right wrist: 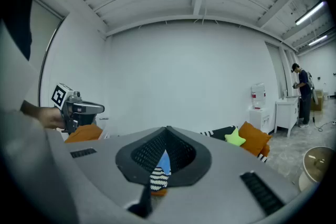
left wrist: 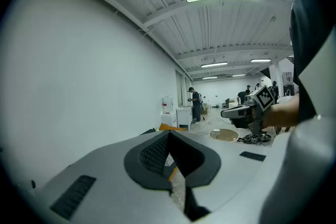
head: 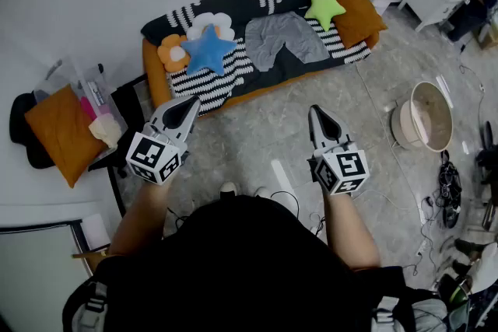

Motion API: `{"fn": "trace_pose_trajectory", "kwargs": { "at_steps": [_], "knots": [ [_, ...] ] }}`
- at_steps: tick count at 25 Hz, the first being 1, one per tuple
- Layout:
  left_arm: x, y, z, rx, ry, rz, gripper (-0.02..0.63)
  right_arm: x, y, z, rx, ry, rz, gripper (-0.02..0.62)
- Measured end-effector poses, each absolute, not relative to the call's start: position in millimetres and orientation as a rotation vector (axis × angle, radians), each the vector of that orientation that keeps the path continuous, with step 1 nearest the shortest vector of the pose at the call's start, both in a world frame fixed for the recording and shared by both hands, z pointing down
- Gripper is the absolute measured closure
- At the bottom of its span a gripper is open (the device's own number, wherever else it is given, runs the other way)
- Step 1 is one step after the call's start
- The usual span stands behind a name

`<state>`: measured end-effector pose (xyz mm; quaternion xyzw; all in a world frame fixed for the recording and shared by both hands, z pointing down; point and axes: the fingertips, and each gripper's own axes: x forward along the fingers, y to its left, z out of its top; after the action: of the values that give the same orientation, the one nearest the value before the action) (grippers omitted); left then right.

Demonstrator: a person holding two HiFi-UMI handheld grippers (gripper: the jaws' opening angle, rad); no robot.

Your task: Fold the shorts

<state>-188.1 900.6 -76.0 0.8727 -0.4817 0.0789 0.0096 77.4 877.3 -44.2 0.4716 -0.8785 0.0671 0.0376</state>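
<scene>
Shorts (unfolded) are flanked on the sofa by blue star and green star; left gripper and right gripper are clenched, empty.

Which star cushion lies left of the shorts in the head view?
The blue star cushion, beside the orange flower cushion; the green star cushion lies right of the shorts.

The head view looked steeply down from above the person's shoulders, with a sofa some way off in the upper middle of the frame. Both gripper views sat low and looked nearly level along their own jaws. Each showed the same distant white water dispenser.
</scene>
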Motion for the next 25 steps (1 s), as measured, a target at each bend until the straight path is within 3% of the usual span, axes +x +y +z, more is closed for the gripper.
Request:
{"fn": "trace_pose_trajectory", "kwargs": {
  "at_steps": [13,25],
  "knots": [
    [-196.8,904.8,-71.2,2.704,-1.53,0.264,0.589,71.1,875.8,-52.3,1.438,-2.724,0.169,0.589],
    [-152.0,897.2,-64.2,2.706,-1.536,0.284,0.589,112.9,864.0,-51.4,1.442,-2.727,0.144,0.588]
  ]
}}
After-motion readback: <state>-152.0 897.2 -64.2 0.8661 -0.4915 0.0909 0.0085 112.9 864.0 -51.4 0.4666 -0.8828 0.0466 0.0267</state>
